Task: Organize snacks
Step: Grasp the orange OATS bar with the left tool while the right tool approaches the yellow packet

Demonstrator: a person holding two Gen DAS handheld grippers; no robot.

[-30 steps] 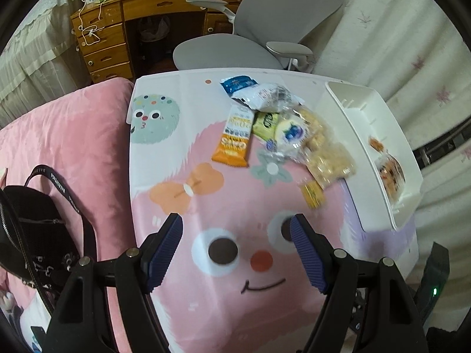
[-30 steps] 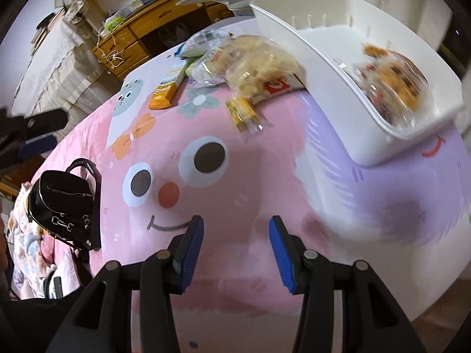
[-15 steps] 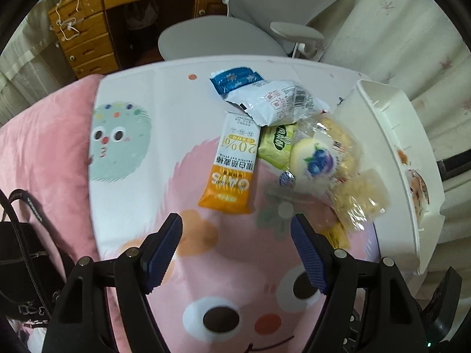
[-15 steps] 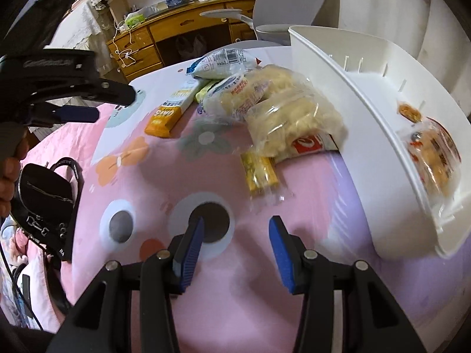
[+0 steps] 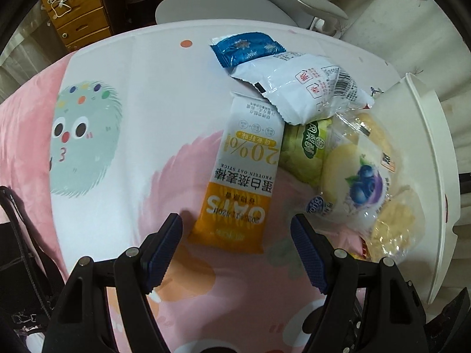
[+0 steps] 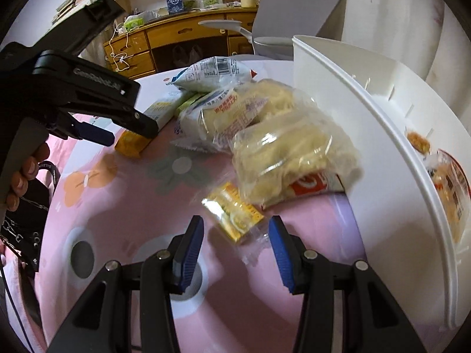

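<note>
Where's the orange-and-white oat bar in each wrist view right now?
Left wrist: oat bar lies centre frame, just ahead of the open tongs.
Right wrist: left of centre, mostly hidden behind the left tongs; orange end shows.
Shared landmark: the white barcoded packet.

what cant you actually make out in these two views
- White bin: in the right wrist view its near wall hides much of the inside; the picture's edge crops the wrapped snack inside.
- Green packet, left wrist view: half buried under the white pouch.
- Small yellow packet: print blurred, unreadable.
</note>
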